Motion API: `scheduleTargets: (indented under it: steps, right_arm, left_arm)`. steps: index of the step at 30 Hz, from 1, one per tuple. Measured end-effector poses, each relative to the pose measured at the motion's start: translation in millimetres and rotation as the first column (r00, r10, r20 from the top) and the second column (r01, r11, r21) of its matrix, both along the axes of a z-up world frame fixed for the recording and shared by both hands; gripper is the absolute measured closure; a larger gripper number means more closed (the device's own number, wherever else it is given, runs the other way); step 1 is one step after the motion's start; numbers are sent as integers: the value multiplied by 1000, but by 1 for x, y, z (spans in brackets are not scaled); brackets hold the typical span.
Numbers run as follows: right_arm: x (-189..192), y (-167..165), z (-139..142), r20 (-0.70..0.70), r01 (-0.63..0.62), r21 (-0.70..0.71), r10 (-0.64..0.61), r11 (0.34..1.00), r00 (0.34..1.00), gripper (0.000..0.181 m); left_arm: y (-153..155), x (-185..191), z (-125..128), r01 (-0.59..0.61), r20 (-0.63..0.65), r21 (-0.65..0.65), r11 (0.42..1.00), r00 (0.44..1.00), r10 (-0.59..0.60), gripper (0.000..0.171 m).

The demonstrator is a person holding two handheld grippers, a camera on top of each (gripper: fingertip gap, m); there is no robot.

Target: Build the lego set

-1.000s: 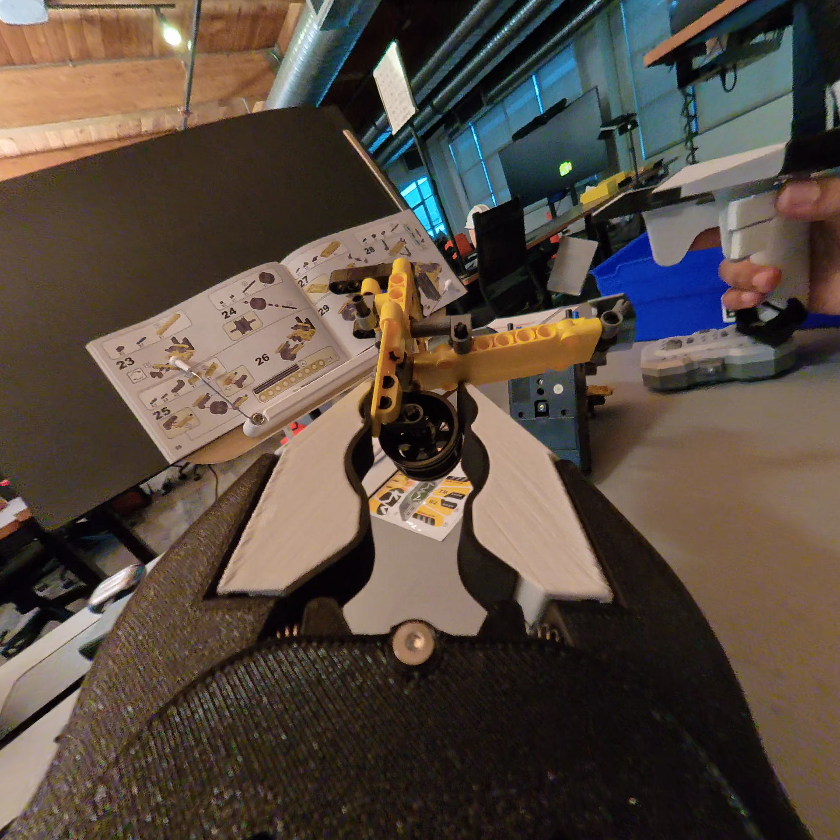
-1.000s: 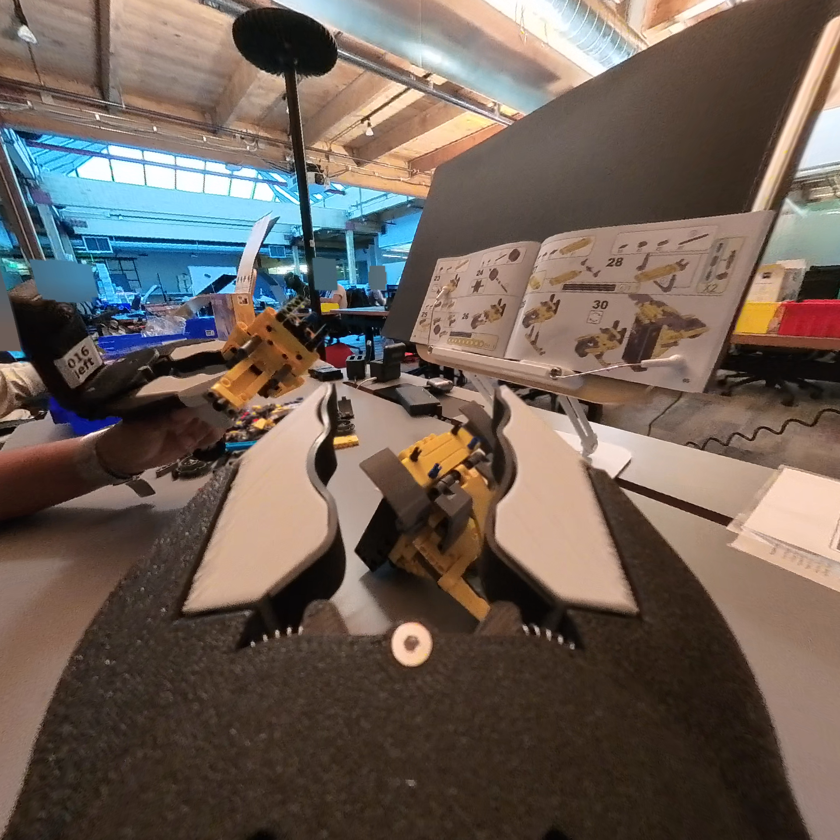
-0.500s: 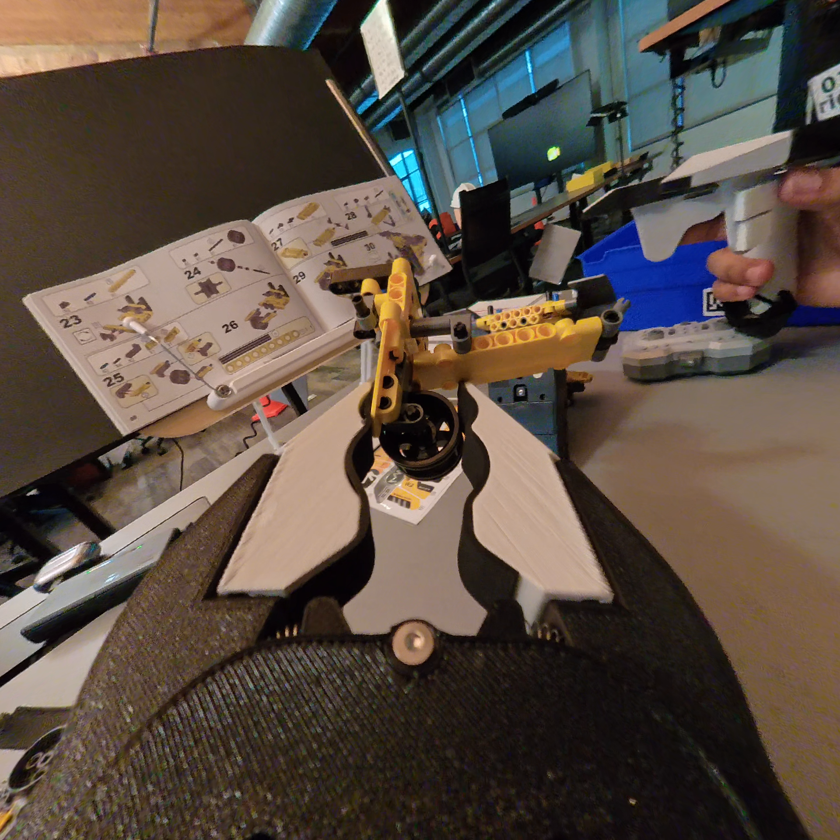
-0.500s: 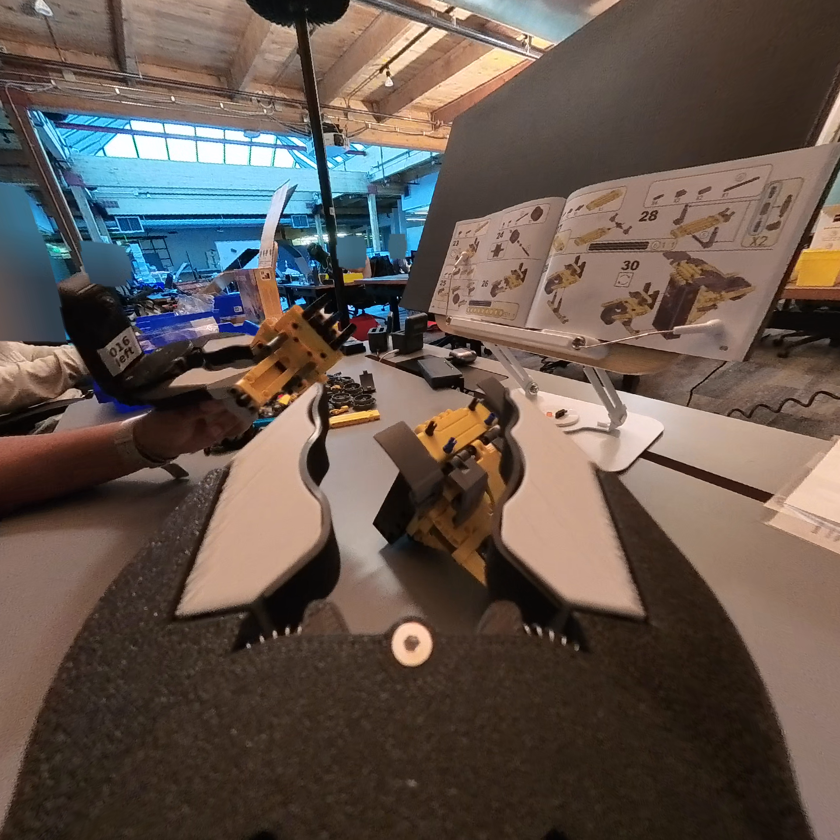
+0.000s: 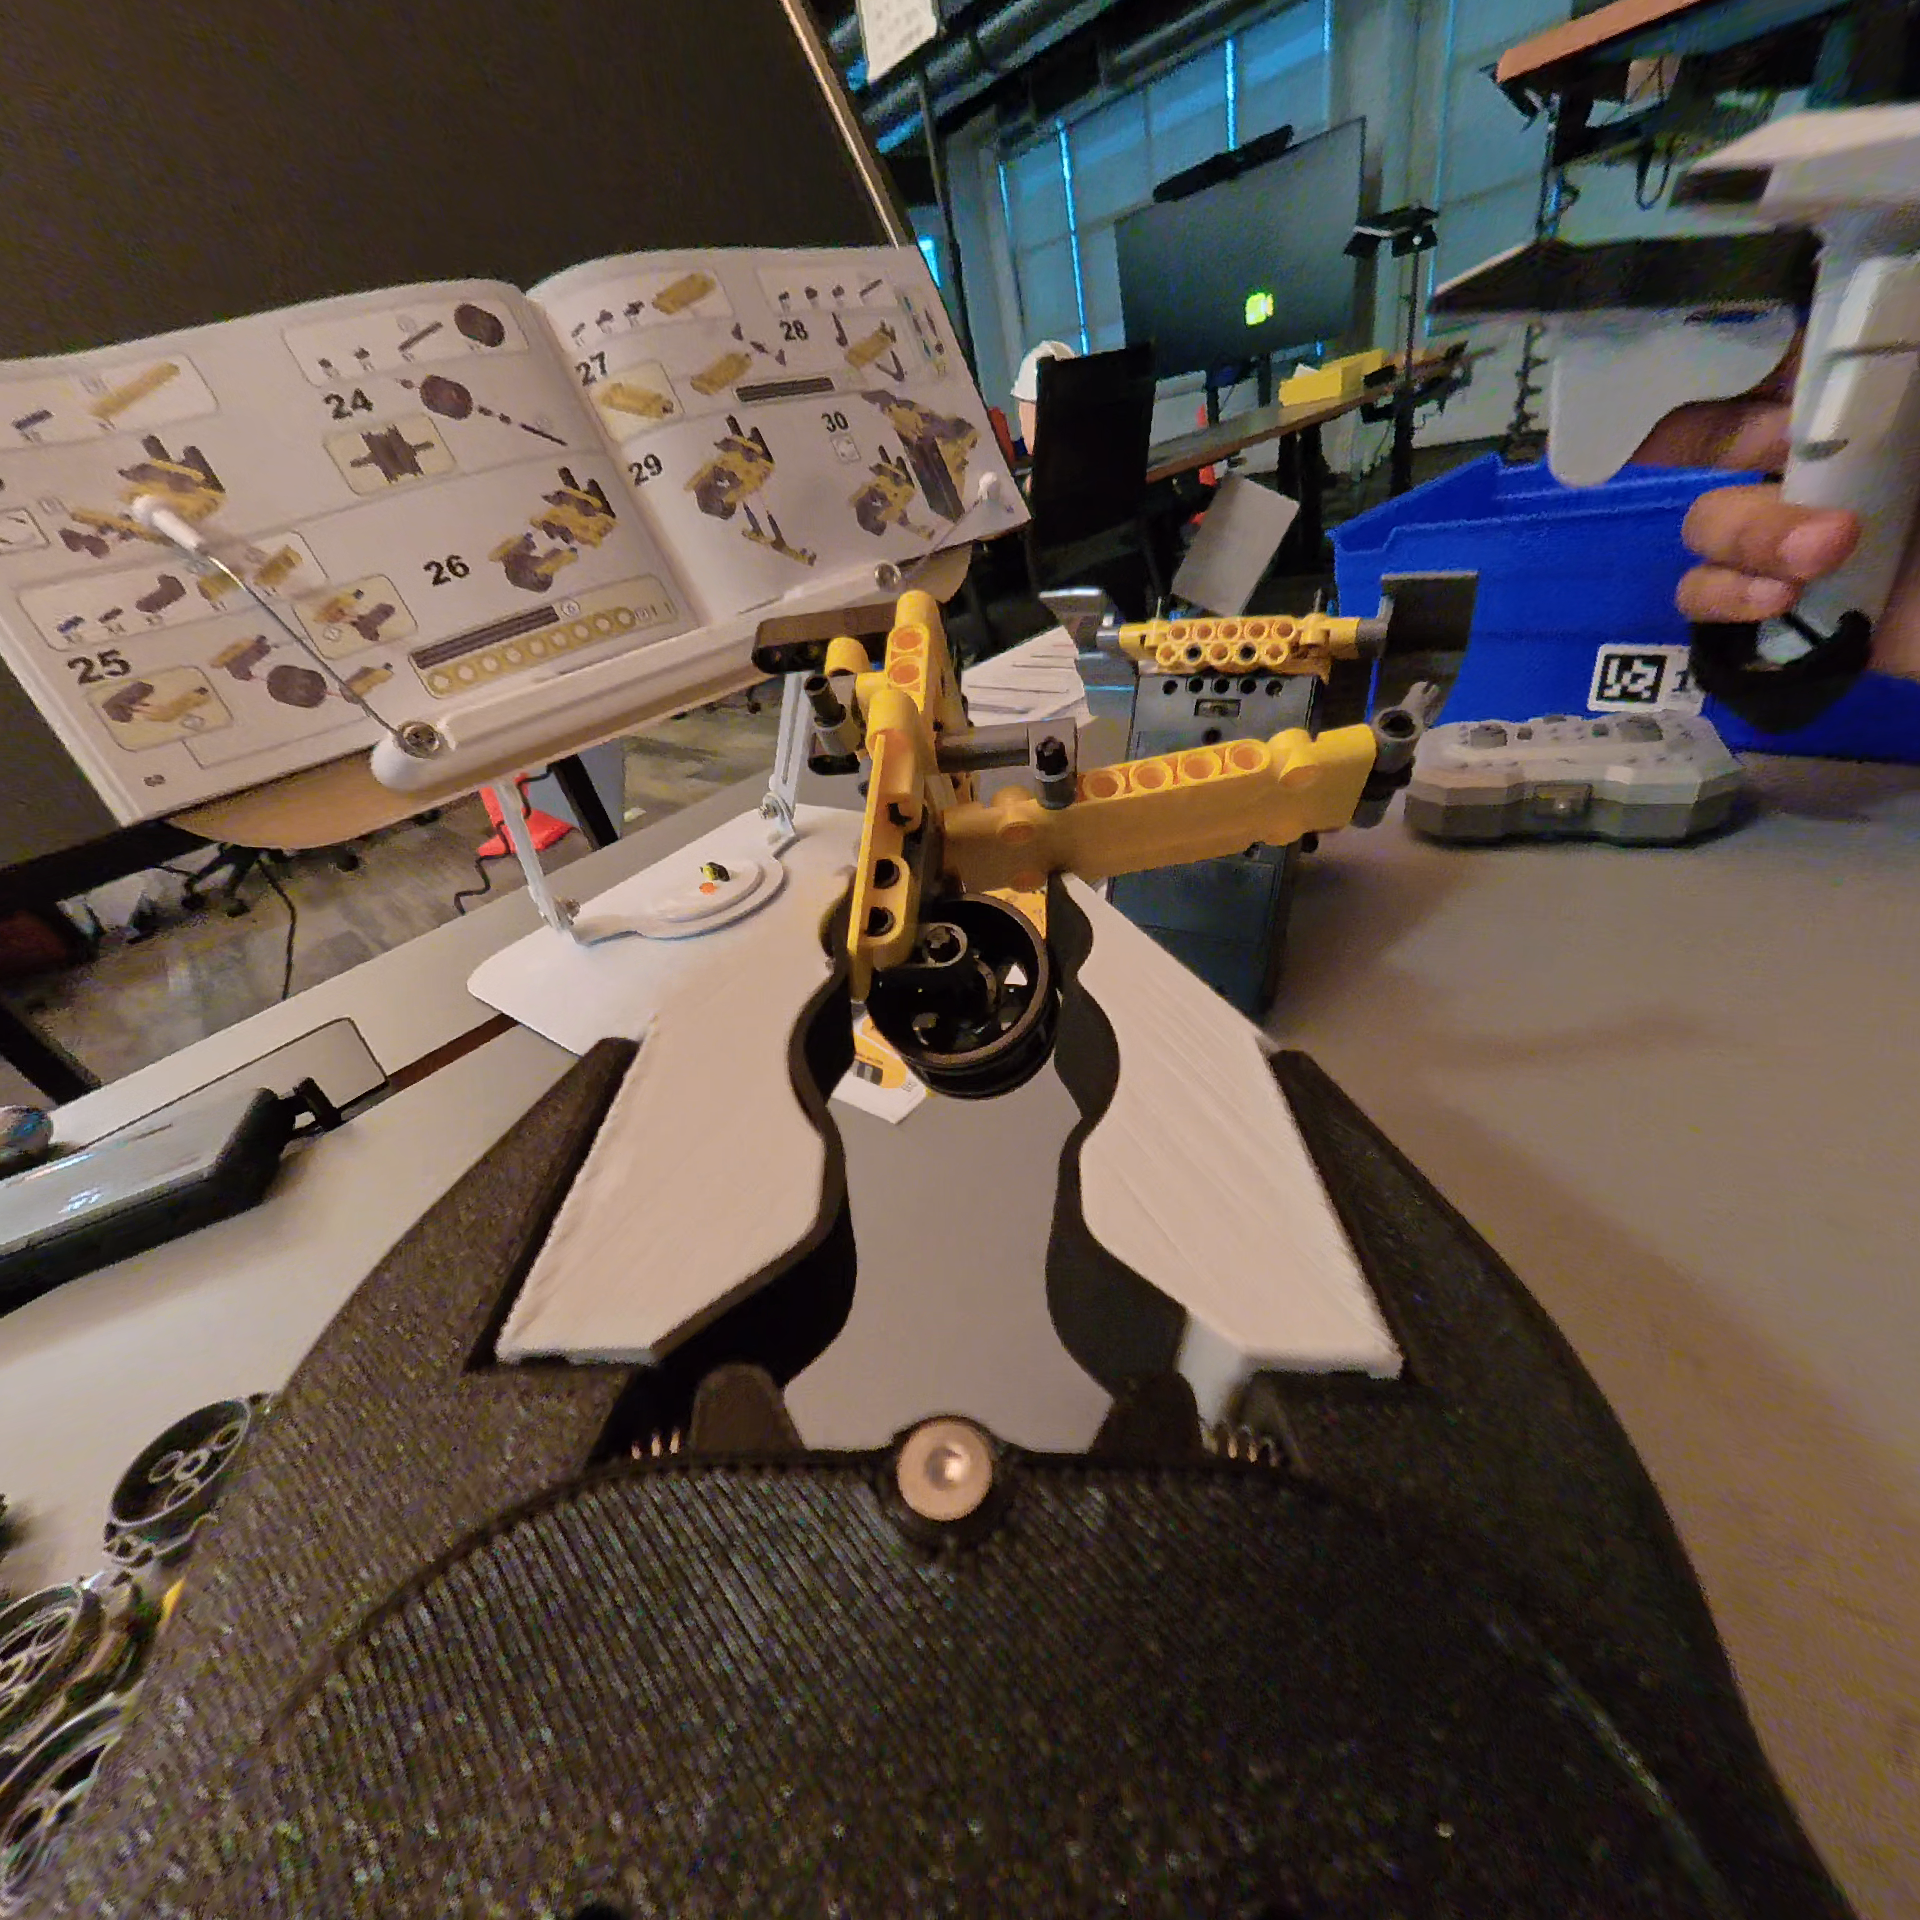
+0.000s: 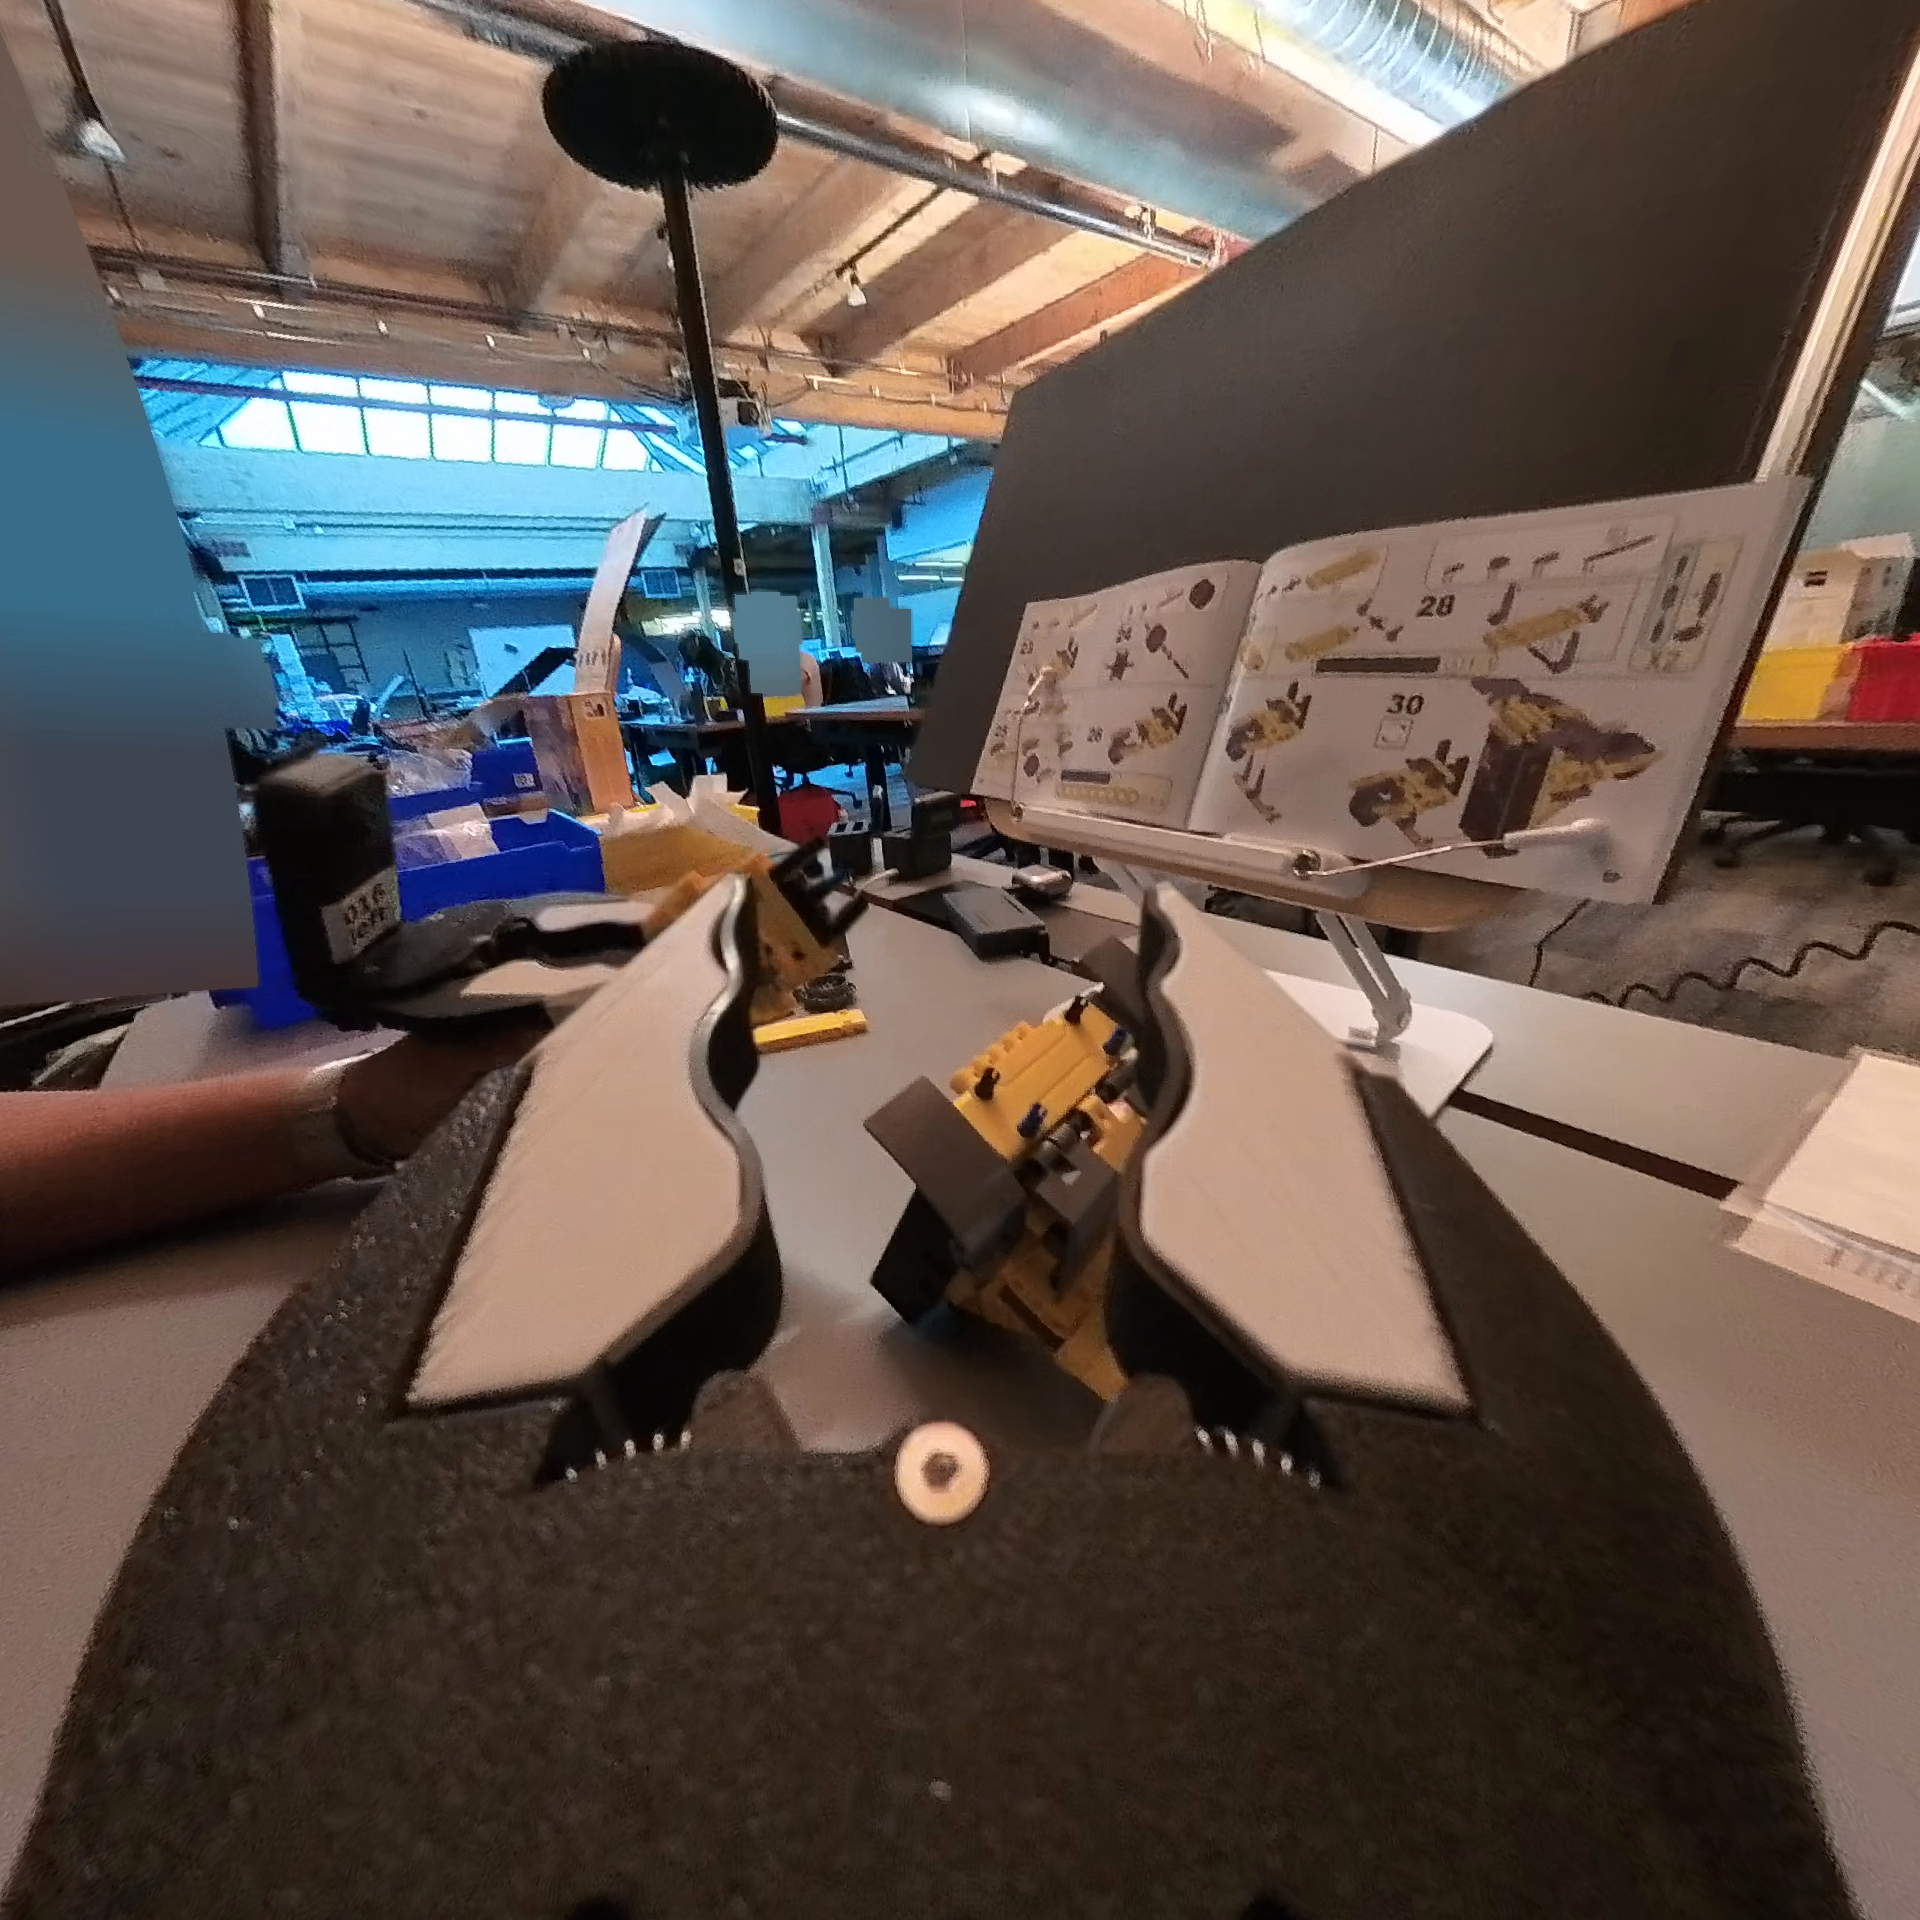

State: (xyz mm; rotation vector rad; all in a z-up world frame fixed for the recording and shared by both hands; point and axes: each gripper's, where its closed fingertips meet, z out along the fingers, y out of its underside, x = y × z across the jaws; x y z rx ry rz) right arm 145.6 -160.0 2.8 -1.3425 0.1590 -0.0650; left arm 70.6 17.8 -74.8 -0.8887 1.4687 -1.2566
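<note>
My left gripper is shut on a yellow beam assembly with a black wheel hub, gripping it at the hub end and holding it above the grey table. My right gripper is open and empty. A yellow and dark grey block build lies on the table between its fingers, close to the right finger. In the left wrist view this build stands just behind the held assembly, with the right gripper raised to its right. The left gripper shows low at the left of the right wrist view.
An open instruction booklet rests on a white stand in front of a black board. A blue bin and a grey controller sit at the right. Black wheels lie at lower left. A loose yellow beam and papers lie on the table. The tips of one gripper are about 20 cm away from the tips of the other.
My left gripper has come down and nearer to the build with the assembly still in it; in the right wrist view it now sits lower, partly behind my left finger. The right gripper stays open.
</note>
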Motion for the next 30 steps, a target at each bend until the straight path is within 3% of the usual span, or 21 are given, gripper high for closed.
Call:
scheduleTargets:
  steps: [16,21,26,30]
  right_arm:
    - [-25,28,-19,15,-76,-82,78,994,997,110]
    - [-27,29,-17,-8,-82,-80,82,993,997,111]
    - [-14,24,-16,31,18,-80,-15,997,999,110]
    - [-18,24,-13,-38,-38,-52,36,998,999,109]
  left_arm:
    - [-6,3,-16,37,-40,57,998,999,-35,144]
    - [-14,1,-19,50,-26,129,990,999,-47,144]
    - [-12,2,-23,0,29,260,966,1000,-8,144]
    - [-15,2,-28,-28,59,363,931,998,7,143]
